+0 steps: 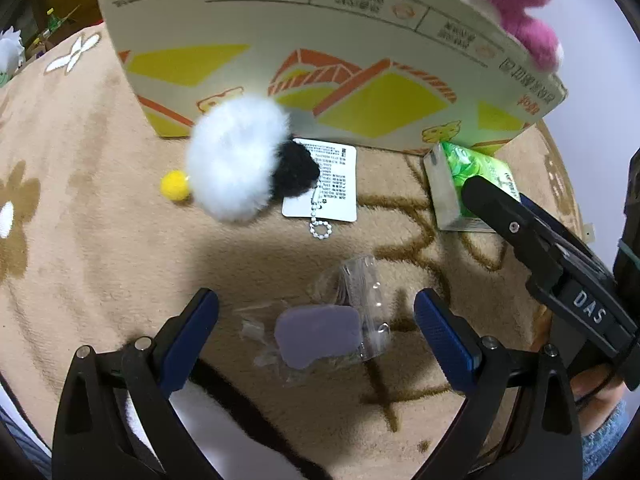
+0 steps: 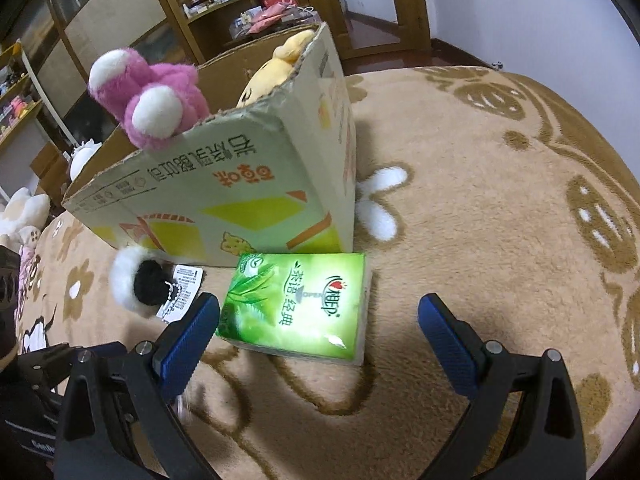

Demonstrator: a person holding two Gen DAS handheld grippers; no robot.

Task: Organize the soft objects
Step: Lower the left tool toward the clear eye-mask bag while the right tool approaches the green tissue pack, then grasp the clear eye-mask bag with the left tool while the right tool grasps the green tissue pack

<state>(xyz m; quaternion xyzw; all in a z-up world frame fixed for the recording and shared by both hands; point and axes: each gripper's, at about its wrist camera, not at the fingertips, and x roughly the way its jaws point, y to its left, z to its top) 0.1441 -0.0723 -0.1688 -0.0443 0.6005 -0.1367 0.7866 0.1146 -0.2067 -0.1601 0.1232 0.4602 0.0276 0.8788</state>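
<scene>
A cardboard box (image 1: 320, 60) stands on the beige blanket and also shows in the right wrist view (image 2: 240, 184). A pink plush (image 2: 152, 92) hangs over its rim and a yellow plush (image 2: 276, 68) lies inside. A white and black pom-pom toy (image 1: 240, 160) with a paper tag (image 1: 332, 184) lies in front of the box. A purple sponge in clear wrap (image 1: 320, 336) lies between the fingers of my open left gripper (image 1: 316, 332). A green tissue pack (image 2: 300, 304) lies just ahead of my open right gripper (image 2: 320, 328).
A small yellow ball (image 1: 175, 185) lies left of the pom-pom. The blanket (image 2: 500, 200) has brown and white patterns. Wooden shelves (image 2: 224, 4) stand behind the box. More plush toys (image 2: 20, 208) sit at far left.
</scene>
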